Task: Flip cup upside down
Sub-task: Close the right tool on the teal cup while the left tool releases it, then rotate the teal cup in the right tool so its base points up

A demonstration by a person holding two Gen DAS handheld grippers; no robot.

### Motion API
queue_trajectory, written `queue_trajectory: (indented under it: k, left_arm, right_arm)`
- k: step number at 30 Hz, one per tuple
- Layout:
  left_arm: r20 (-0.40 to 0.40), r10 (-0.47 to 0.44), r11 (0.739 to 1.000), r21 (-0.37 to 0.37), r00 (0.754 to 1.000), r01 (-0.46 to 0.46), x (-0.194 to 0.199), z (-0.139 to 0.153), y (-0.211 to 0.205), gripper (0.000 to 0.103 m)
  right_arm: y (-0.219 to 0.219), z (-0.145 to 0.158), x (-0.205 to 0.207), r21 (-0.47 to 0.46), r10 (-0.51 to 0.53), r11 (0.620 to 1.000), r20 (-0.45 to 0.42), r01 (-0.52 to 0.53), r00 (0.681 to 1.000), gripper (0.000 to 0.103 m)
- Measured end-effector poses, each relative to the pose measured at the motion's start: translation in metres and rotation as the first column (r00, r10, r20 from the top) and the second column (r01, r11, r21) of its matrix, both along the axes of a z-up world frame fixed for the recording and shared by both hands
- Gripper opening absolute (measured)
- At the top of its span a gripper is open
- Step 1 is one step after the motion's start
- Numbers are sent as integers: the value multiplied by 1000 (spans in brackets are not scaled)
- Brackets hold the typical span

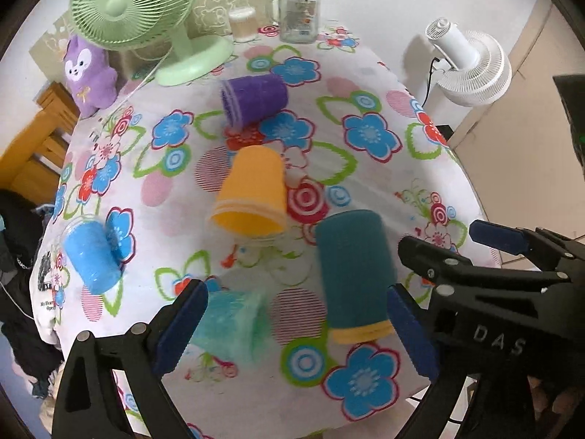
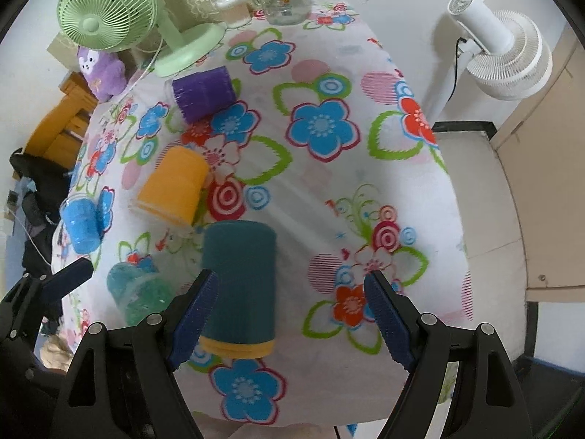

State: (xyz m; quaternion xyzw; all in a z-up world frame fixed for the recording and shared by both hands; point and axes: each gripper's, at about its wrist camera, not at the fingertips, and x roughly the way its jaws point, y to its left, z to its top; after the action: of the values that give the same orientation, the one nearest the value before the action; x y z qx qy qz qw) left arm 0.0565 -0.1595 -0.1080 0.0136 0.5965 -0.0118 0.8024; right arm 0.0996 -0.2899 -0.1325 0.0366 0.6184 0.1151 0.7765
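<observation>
Table point(image 1: 369, 73) w/ floral cloth fills both views, everything else sits on it. Green desk fan point(image 1: 135, 11) at far left corner, base on cloth; white fan point(image 2: 504, 55) on a stand off the table's right edge. Glass jar point(image 1: 298, 14) w/ black lid at far edge, a small clear container point(image 1: 242, 23) just left of it. Purple plush point(image 1: 89, 73) near left edge, beside green fan.

Left gripper point(image 1: 296, 325) low in its own view, blue-padded fingers spread wide, holding nothing. Right gripper point(image 2: 290, 318) likewise spread wide, nothing clamped.

Teal cup point(image 2: 239, 285) nearest the grippers, closed end pointing away, yellow band at near rim. It stands rim-down on cloth as far as can be told; blur makes contact uncertain. In right wrist view it sits against the inner face of the right gripper's left finger, well apart from the other finger. In left wrist view it lies just inside the left gripper's right finger.

Yellow cup point(image 1: 252, 194) past it, rim-down, tilted look from fisheye. Purple cup point(image 1: 254, 98) further back, lying on its side, near green fan base. Blue cup point(image 1: 93, 259) near left edge, on its side or tilted, cannot tell which. Green translucent cup point(image 1: 234, 320) closest on left, blurred, between left gripper's fingers in left wrist view.
</observation>
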Motion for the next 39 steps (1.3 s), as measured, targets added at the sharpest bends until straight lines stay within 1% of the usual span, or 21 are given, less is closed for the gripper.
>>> queue_trajectory:
  k: [2, 6, 14, 16, 17, 20, 22, 25, 26, 28, 29, 31, 35, 39]
  left_arm:
    - [4, 10, 1000, 7, 1000, -10, 0, 2, 10, 98]
    - [11, 13, 999, 46, 1000, -14, 3, -2, 26, 98]
    - [-24, -6, 996, 87, 1000, 8, 11, -29, 59, 98]
    - [-33, -15, 997, 82, 999, 18, 11, -36, 65, 100]
    - [-29, -18, 998, 59, 999, 20, 11, -38, 68, 101]
    - [-25, -30, 999, 36, 999, 31, 13, -39, 72, 102]
    - [-25, -34, 999, 20, 999, 35, 16, -40, 72, 102]
    - [-28, -49, 999, 10, 998, 49, 20, -43, 70, 102]
    - [-29, -57, 998, 9, 998, 57, 21, -44, 69, 102]
    - [-31, -74, 997, 15, 997, 75, 22, -47, 65, 101]
    - [-34, -83, 996, 28, 996, 84, 22, -49, 63, 101]
    - [-35, -93, 995, 42, 995, 94, 22, -51, 63, 101]
    - [-49, -99, 994, 35, 994, 101, 25, -53, 64, 101]
    - [-40, -102, 995, 17, 994, 103, 25, -45, 61, 101]
  right_arm:
    - [5, 0, 1, 7, -7, 1000, 1, 7, 1000, 84]
    - [21, -7, 5, -2, -11, 1000, -3, 11, 1000, 84]
    - [50, -38, 12, -44, -15, 999, -49, 13, 999, 84]
    - [55, -47, 13, -61, -24, 998, -62, 20, 998, 84]
    - [56, -51, 14, -64, -28, 998, -69, 23, 997, 84]
    - [57, -59, 17, -60, -60, 997, -82, 55, 995, 84]
    - [58, -64, 20, -84, -71, 994, -84, 63, 994, 83]
    - [59, -70, 23, -101, -70, 993, -93, 61, 993, 79]
    - [60, -72, 24, -105, -67, 993, -98, 57, 993, 76]
    - [64, -78, 24, -110, -62, 993, -114, 49, 992, 70]
    - [65, -80, 24, -114, -60, 992, -116, 47, 991, 70]
    - [66, -80, 23, -120, -56, 992, -104, 43, 993, 69]
    - [64, -75, 21, -124, -54, 991, -80, 44, 995, 69]
    - [64, -51, 19, -120, -41, 992, -20, 38, 999, 69]
